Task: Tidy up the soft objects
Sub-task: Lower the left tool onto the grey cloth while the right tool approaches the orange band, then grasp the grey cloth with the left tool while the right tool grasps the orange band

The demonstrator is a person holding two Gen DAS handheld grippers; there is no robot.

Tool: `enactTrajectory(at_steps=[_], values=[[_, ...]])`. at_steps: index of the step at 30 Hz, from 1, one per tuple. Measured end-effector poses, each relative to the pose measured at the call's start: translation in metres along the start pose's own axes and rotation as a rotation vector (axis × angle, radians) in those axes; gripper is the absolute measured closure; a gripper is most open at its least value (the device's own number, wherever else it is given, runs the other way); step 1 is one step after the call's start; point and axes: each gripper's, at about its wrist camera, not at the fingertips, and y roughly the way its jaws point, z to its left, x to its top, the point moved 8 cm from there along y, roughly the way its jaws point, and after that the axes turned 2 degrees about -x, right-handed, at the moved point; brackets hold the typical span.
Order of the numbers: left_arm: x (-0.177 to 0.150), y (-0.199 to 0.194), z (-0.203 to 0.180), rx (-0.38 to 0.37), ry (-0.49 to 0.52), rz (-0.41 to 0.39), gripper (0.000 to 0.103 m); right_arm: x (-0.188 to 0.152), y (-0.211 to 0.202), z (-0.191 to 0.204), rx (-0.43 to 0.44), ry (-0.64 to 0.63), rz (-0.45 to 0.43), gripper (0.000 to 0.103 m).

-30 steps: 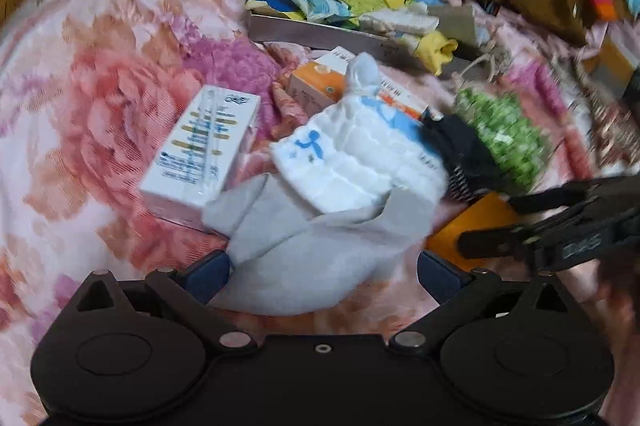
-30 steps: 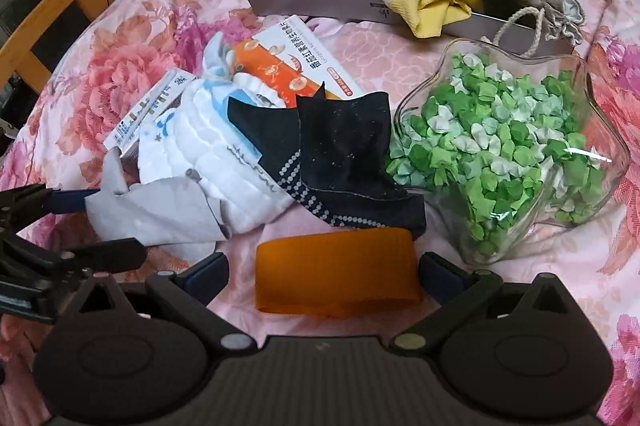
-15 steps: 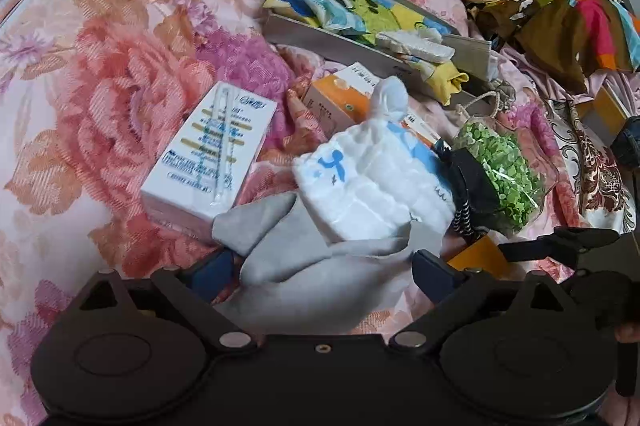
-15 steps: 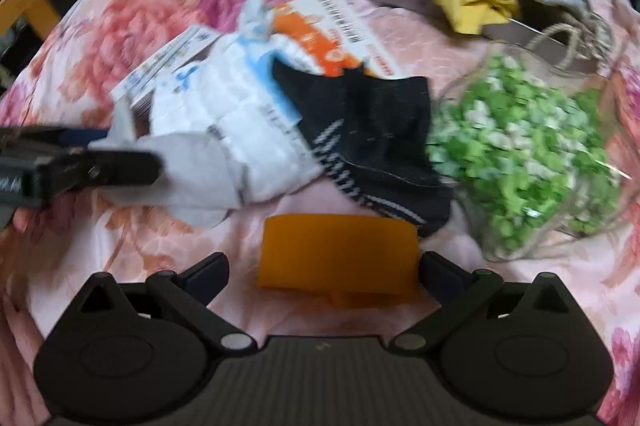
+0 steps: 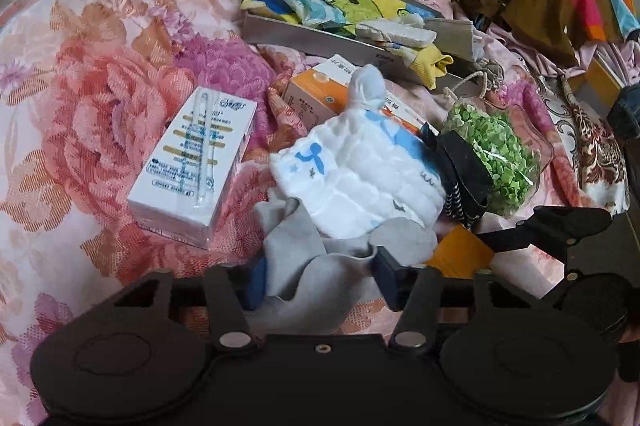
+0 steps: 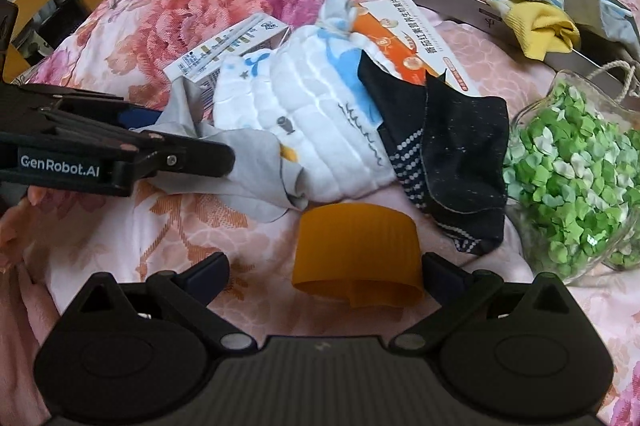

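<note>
The left gripper (image 5: 320, 276) had its fingers closed in on a bunched grey cloth (image 5: 344, 258) at the near edge of the pile, so the step in hand looked like picking up that first soft piece. The grey cloth lay on the flowered bedspread (image 5: 100, 106), its far end tucked under a white quilted cloth (image 5: 360, 178), with a black sock (image 6: 452, 154) just beside that. The right gripper (image 6: 324, 274) stood wide open and empty, an orange band (image 6: 356, 250) lying between its fingers but apart from them. The next move probably called for lifting the grey cloth free without dragging the white one, then carrying it to the long grey box (image 5: 320, 38) at the back. That box already held a cartoon-print cloth, a yellow sock (image 6: 540, 26) and other small fabric pieces. A clear glass bowl (image 6: 532, 114) held green paper bits.
</note>
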Motion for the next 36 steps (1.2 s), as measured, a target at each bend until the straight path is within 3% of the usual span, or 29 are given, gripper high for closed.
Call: enactTrajectory(at_steps=[9,13,18,23,36], values=[[-0.002,-0.004,-0.014,-0.013,0.101,-0.02,0.074,-0.007,0.005,0.007,-0.054,-0.052,0.02,0.02],[-0.006,-0.003,-0.021,-0.019,0.154,-0.018,0.075,-0.007,0.003,0.01,-0.085,-0.078,0.006,0.03],[-0.005,-0.001,-0.017,-0.018,0.144,-0.017,0.075,-0.009,0.005,0.008,-0.121,-0.105,0.018,0.04],[-0.004,0.002,-0.012,-0.001,0.141,-0.012,0.074,-0.009,0.004,0.009,-0.136,-0.116,0.014,0.043],[-0.008,0.002,-0.012,0.065,0.165,0.004,0.056,-0.014,-0.003,0.02,-0.138,-0.189,-0.038,0.051]])
